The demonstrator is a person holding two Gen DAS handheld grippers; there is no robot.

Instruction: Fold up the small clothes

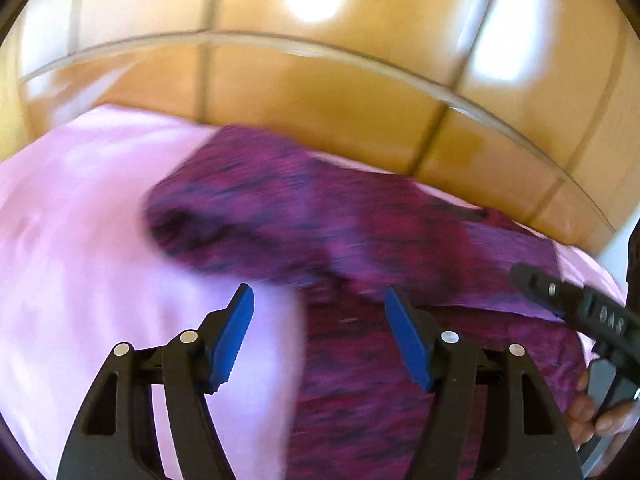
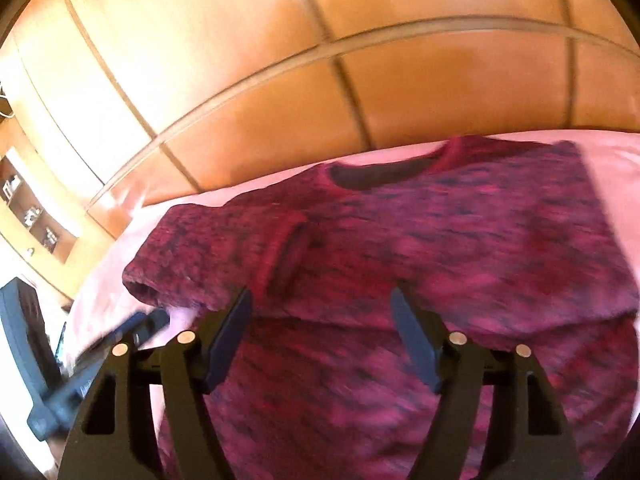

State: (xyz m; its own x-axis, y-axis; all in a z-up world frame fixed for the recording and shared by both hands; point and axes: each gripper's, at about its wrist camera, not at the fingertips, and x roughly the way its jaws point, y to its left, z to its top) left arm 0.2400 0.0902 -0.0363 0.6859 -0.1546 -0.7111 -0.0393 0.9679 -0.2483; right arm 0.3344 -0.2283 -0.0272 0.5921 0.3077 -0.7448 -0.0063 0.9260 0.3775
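A magenta-and-black mottled top (image 1: 360, 240) lies on a pink sheet (image 1: 80, 240), its left sleeve folded in over the body. In the right wrist view the same top (image 2: 460, 240) shows its dark neckline at the far edge and the folded sleeve's cuff near the middle. My left gripper (image 1: 319, 302) hovers open above the top's left edge, with nothing between its blue pads. My right gripper (image 2: 321, 304) is open above the top's lower body, its jaws empty. The right gripper's black finger (image 1: 576, 304) shows at the right edge of the left wrist view, a hand below it.
A glossy wooden headboard (image 1: 320, 92) with panel seams runs behind the bed. In the right wrist view, shelves (image 2: 28, 208) sit at the far left, and the other gripper's dark body (image 2: 100, 356) crosses the lower left over the pink sheet (image 2: 616, 168).
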